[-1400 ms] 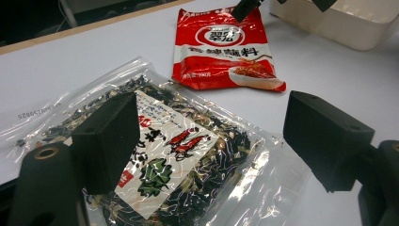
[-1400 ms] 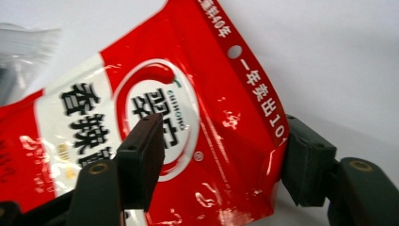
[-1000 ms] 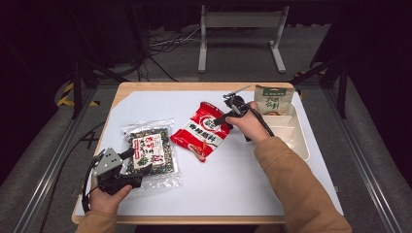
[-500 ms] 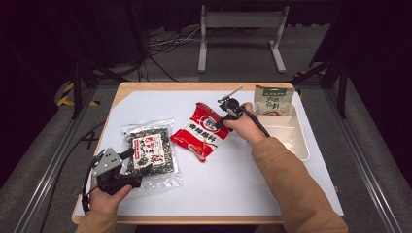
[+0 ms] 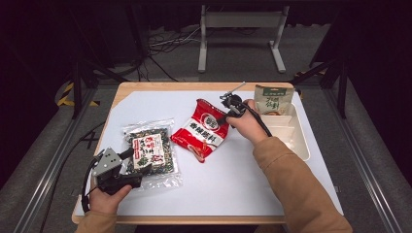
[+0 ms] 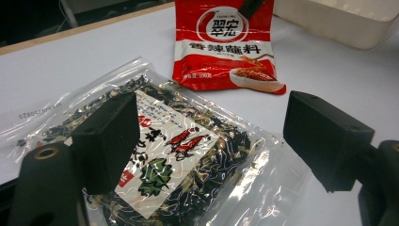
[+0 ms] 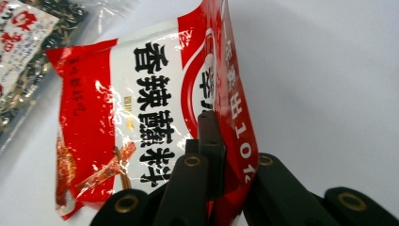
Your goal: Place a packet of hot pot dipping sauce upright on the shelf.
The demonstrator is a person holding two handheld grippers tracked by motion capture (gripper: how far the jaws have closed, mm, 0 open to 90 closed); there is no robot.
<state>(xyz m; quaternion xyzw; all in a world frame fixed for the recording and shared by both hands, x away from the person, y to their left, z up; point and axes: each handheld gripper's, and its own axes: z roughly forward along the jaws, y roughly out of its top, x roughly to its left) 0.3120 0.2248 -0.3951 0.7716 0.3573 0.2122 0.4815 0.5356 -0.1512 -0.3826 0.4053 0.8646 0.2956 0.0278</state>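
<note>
Two snack packets lie on the white bench [image 5: 145, 102]: the right gripper [image 5: 228, 108] is clamped on the top edge of the red seasoning packet [image 5: 201, 130], its jaws pinching the seam, seen close in the right gripper view [image 7: 226, 155]. The left gripper [image 5: 127, 164] rests with jaws spread apart, the clear seaweed bag [image 6: 179, 155] lying just ahead between them, the white tray [image 5: 291, 136] far beyond.
</note>
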